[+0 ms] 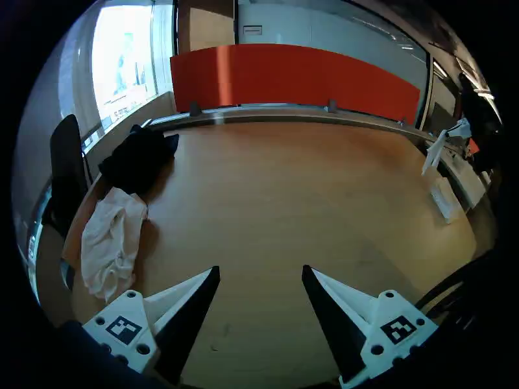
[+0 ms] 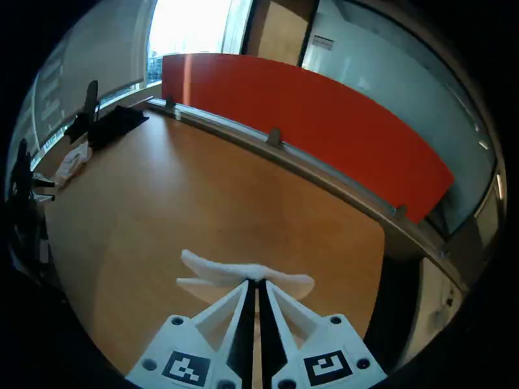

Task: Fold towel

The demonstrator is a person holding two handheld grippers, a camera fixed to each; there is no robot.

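Observation:
In the right gripper view my right gripper [image 2: 257, 282] is shut on a small white towel [image 2: 211, 267]. Its folded layers fan out to both sides of the fingertips, over the wooden table [image 2: 194, 194]. I cannot tell whether it rests on the table or hangs just above it. My left gripper [image 1: 259, 269] stands open over bare table [image 1: 279, 194], with nothing between its fingers. A crumpled white cloth [image 1: 113, 243] lies at the table's left edge, left of the left finger; it appears small and far off as the white cloth [image 2: 71, 162] in the right gripper view.
A black garment [image 1: 136, 159] lies behind the white cloth, and a black chair [image 1: 68, 168] stands beyond the table's left edge. A red partition [image 1: 292, 74] with a metal rail runs along the far side. White objects [image 1: 447, 194] sit at the right edge.

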